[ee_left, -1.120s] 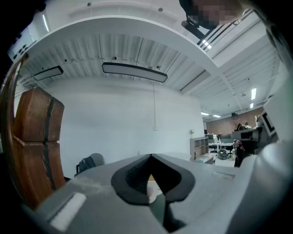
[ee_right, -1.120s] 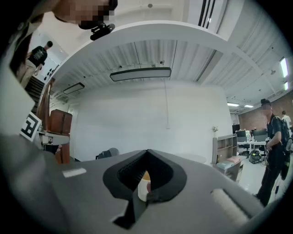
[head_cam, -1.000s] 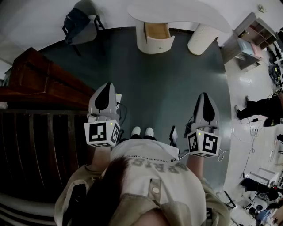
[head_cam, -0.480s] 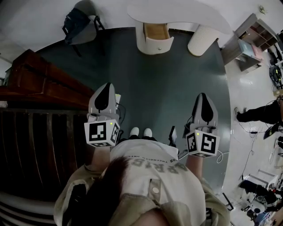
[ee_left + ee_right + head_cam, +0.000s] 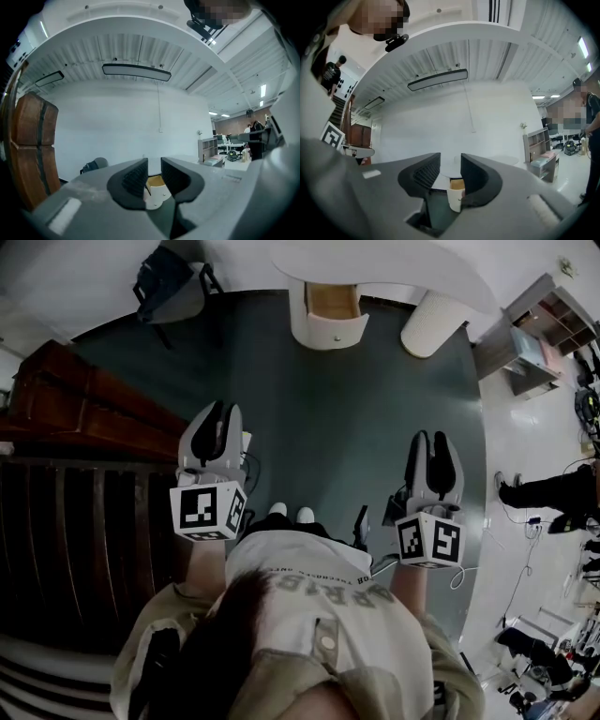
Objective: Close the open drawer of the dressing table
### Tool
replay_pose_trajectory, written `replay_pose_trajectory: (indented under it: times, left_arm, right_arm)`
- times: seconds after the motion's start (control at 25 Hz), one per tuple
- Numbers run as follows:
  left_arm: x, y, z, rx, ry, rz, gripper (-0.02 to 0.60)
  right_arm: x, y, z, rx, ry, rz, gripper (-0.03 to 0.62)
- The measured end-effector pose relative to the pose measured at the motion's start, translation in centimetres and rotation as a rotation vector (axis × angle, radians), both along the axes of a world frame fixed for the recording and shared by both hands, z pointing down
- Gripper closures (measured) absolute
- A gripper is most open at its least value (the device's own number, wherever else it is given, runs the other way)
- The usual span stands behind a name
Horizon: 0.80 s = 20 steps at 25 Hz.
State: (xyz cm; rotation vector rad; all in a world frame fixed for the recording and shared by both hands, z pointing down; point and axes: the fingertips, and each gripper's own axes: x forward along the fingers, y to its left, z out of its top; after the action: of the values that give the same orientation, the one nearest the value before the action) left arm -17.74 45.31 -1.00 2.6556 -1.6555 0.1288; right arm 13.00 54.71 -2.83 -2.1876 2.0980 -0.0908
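The white dressing table [image 5: 375, 263] stands at the far end of the grey-green floor, its wood-lined drawer [image 5: 333, 313] pulled out toward me. My left gripper [image 5: 219, 409] and right gripper [image 5: 432, 437] are held level in front of my body, both pointing at the table and well short of it. The jaws of both are opening, with nothing between them. In the left gripper view the drawer [image 5: 157, 191] shows through the gap of the left gripper [image 5: 153, 171]. The right gripper view shows the drawer [image 5: 456, 197] beyond the right gripper [image 5: 450, 171].
A chair with a dark bag [image 5: 173, 282] stands at the back left. A brown wooden cabinet [image 5: 75, 404] and dark railing line the left side. At the right are a shelf unit [image 5: 539, 334], a person [image 5: 553, 488] and floor cables.
Both grippers' jaws, shut before, now stand apart. Both hands have moved a little forward toward the dressing table.
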Motion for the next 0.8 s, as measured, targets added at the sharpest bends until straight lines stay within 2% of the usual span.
replay_pose_trajectory:
  times: [0.12, 0.2, 0.36, 0.6, 0.8]
  left_arm:
    - [0.7, -0.4, 0.0, -0.003, -0.015, 0.014, 0.414]
    - [0.9, -0.9, 0.1, -0.011, -0.018, 0.020, 0.377]
    - [1.2, -2.3, 0.7, -0.032, -0.033, 0.028, 0.336]
    - [0.7, -5.9, 2.6, -0.063, -0.030, 0.037, 0.330]
    - [0.8, -10.6, 1.7, -0.032, 0.000, 0.052, 0.330]
  right_arm:
    - [0.7, -0.6, 0.0, 0.008, -0.007, -0.009, 0.366]
    - [0.9, -1.1, 0.1, 0.004, -0.007, -0.012, 0.327]
    - [0.9, -2.4, 1.0, -0.021, -0.012, -0.023, 0.308]
    - [0.3, -5.5, 2.3, -0.042, -0.009, -0.013, 0.306]
    - [0.3, -9.0, 1.6, -0.025, 0.015, 0.007, 0.306]
